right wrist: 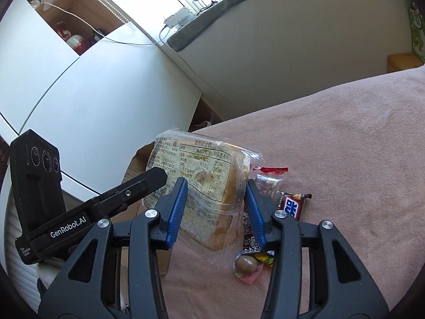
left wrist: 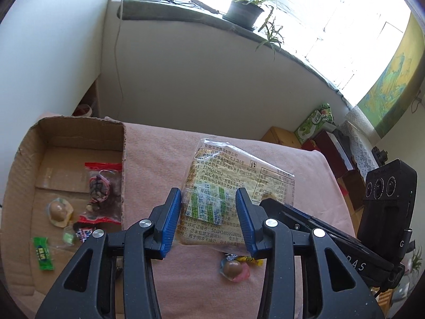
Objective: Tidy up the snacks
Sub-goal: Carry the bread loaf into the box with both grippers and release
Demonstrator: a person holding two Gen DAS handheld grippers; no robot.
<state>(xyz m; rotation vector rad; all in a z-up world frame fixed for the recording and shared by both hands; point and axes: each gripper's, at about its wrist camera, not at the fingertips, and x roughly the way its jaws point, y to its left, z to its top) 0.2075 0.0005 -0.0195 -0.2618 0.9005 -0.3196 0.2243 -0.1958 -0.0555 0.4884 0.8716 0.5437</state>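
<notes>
Bread packet (left wrist: 225,199): near corner hidden behind the right hand-held gripper (left wrist: 297,218); small print too fine to read. Cardboard box (left wrist: 32,164): left side cut by the lens edge. Right wrist view: box (right wrist: 138,164) mostly hidden behind packet. Black-patterned wrapper (right wrist: 251,242) half hidden; contents unclear.

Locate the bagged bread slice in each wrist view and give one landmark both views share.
Left wrist view: the bread slice is at centre, between the left tongs' blue pads.
Right wrist view: the bread slice is at centre, between the right tongs' pads, over the pink cloth.
Shared landmark: the wrapped brown candy lying just below the bread.
</notes>
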